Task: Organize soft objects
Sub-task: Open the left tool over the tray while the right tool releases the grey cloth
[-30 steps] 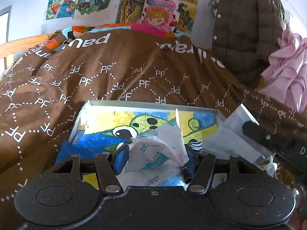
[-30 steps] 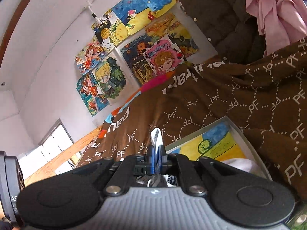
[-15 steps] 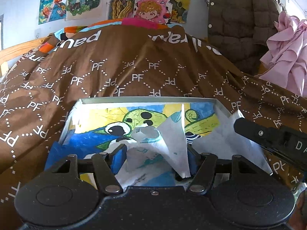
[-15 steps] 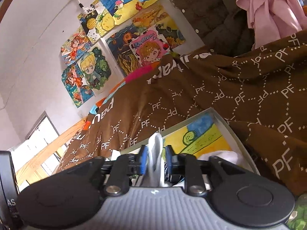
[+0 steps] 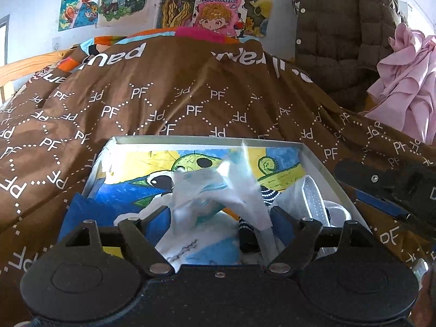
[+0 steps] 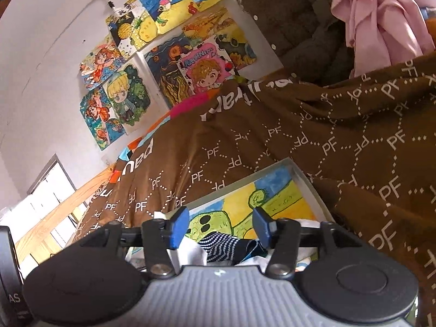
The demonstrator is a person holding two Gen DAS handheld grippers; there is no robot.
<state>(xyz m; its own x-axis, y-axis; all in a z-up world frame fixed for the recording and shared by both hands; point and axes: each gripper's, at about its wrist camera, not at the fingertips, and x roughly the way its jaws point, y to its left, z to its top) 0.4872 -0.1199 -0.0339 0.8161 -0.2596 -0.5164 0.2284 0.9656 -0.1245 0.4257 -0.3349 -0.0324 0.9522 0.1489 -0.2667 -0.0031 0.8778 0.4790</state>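
One box (image 5: 321, 163) on the brown blanket (image 5: 190, 103) holds one white cloth (image 5: 215, 190) between the left gripper's (image 5: 218, 218) spread fingers; the right gripper (image 6: 219, 227), previously pinching, now gapes empty above one striped sock (image 6: 220, 246).

L gripper (image 5: 219, 218) low in frame over a shallow box (image 5: 321, 163), fingers (image 5: 280, 219) spread apart w/ a crumpled white cloth (image 5: 218, 188) w/ teal print standing up between them; contact w/ the pads can't be told. Box floor lined w/ a blue-yellow drawing (image 5: 190, 163). Striped sock (image 5: 268, 193) and white-grey fabric (image 5: 310, 193) in box's R part. Box sits on brown "PF" bedspread (image 5: 163, 103). R gripper (image 5: 387, 188) enters from R edge, state unclear. Posters (image 5: 218, 11) on wall; brown quilted jacket (image 5: 343, 27) and pink garment (image 5: 406, 81) at R.
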